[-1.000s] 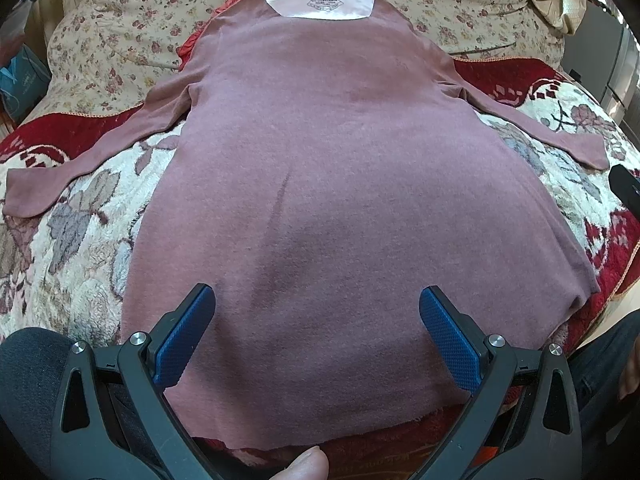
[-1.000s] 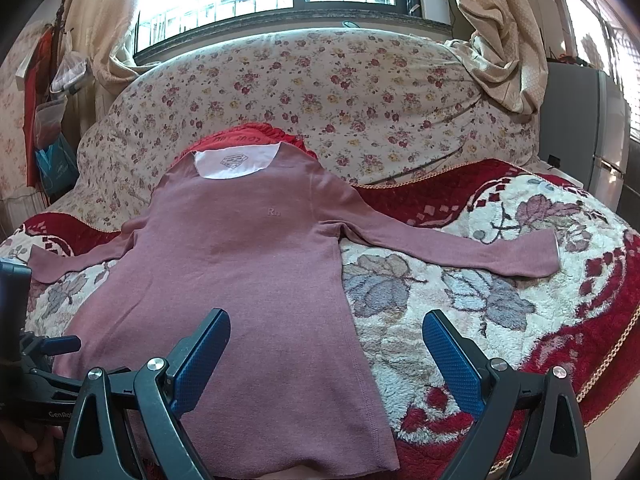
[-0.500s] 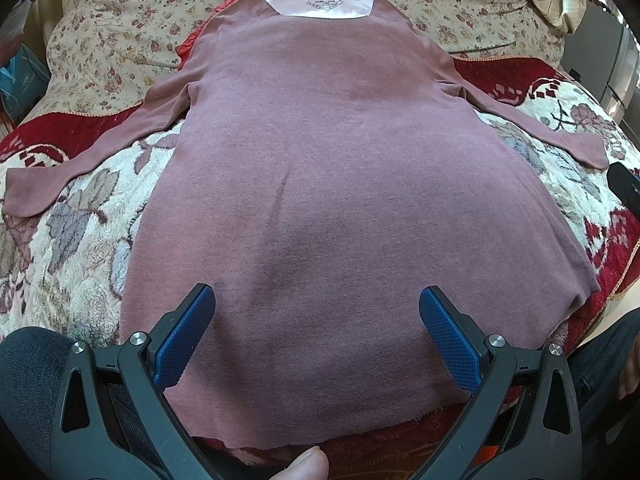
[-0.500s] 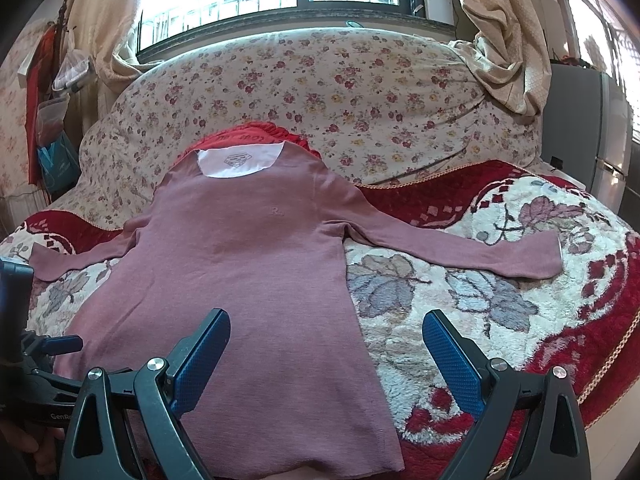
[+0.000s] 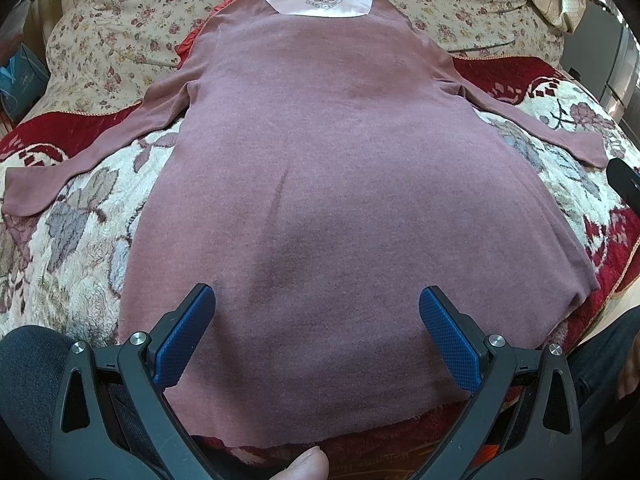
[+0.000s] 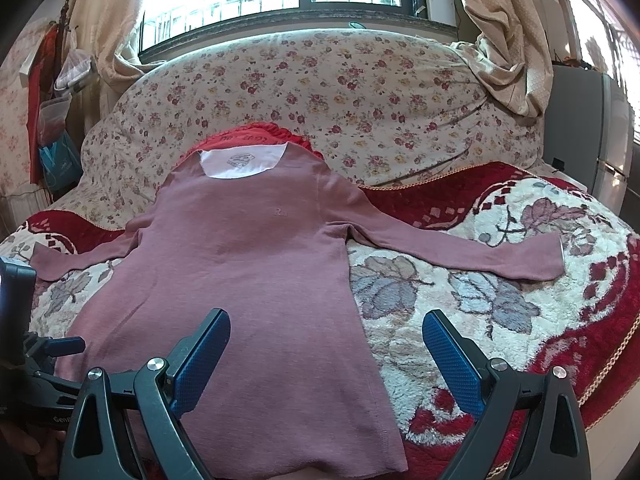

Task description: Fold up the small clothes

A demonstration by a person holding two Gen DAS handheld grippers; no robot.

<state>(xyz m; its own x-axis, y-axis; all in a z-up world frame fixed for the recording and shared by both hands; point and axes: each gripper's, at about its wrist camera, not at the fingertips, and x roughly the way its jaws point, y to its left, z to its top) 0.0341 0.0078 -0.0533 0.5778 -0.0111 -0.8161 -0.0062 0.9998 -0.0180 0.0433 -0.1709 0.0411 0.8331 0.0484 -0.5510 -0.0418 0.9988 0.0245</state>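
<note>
1. The fingers [image 5: 184, 336] of my left gripper [image 5: 316, 336] were spread wide over the hem, holding nothing.
2. My right gripper [image 6: 326, 356] was also wide open and empty.
3. The pink shirt [image 6: 240, 280] lay flat on the blanket [image 6: 480, 312], sleeves out.

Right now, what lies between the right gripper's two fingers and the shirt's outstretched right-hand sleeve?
In the right wrist view, only floral fleece blanket lies between the open right gripper and the sleeve.

Matt mauve knit garment [image 5: 340, 184] lying on a plush, fuzzy blanket [image 6: 480, 296].
Fingers [image 5: 448, 338] showing textured blue rubbery pads on black plastic.
</note>
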